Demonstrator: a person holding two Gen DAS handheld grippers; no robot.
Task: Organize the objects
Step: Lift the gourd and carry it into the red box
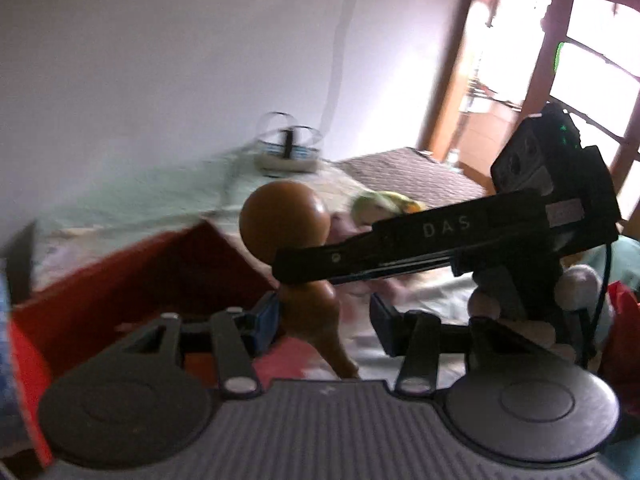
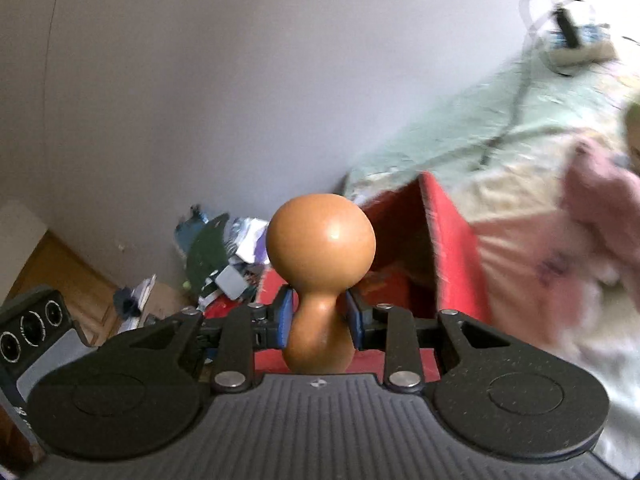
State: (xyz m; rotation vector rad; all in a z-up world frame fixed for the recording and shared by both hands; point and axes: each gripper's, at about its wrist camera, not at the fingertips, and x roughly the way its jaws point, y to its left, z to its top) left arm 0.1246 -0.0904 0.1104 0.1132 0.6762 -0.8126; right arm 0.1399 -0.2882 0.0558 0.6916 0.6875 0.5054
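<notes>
One gourd (image 2: 320,248), two grippers

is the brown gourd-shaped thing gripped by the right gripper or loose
Gripped: in the right wrist view the right gripper's blue pads press both sides of the brown gourd-shaped object's narrow waist.

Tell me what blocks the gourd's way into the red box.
Nothing visible does. The gourd is gripped at its neck in the right claw, and the red box stands open just behind it.
</notes>
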